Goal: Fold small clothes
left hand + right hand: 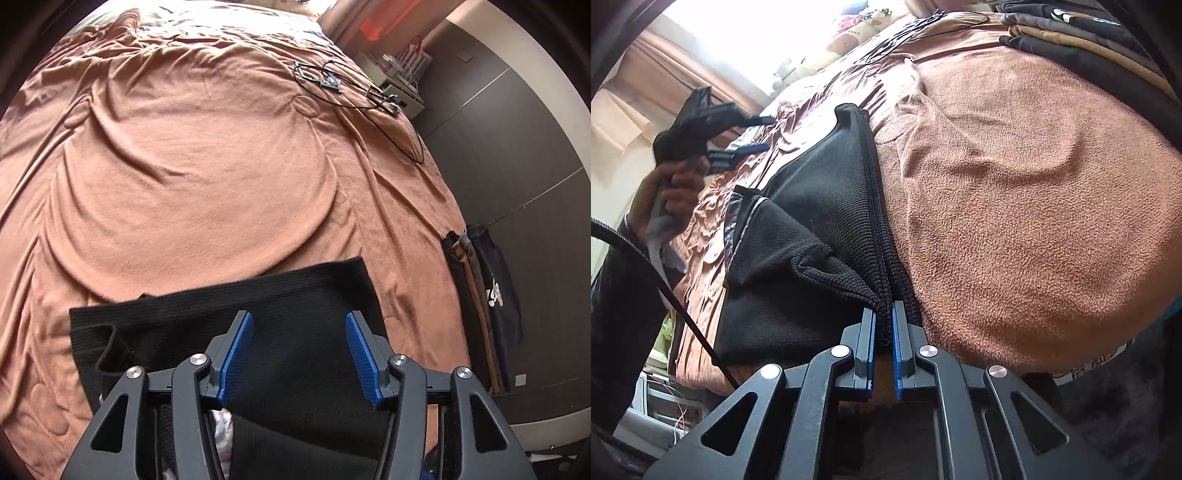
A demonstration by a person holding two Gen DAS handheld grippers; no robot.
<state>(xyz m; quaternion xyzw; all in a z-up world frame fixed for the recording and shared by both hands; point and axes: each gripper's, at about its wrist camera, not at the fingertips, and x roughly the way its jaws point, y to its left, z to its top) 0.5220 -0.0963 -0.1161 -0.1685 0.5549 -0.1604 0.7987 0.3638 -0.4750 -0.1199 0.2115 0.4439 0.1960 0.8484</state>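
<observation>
Left tool [299, 354] was spread empty above the garment [221, 317]; right tool [884, 325] was clamped on its doubled edge. Layers could be dragged apart if tugged.

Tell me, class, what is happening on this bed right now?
A person is folding a black knitted garment on a bed's peach fleece blanket. The right gripper is shut on the garment's doubled edge. The left gripper is open above the fabric, holding nothing. A stack of folded dark clothes sits at the bed's edge.

text: none legible | white print on dark folded garment [494, 295]: too small to read
</observation>
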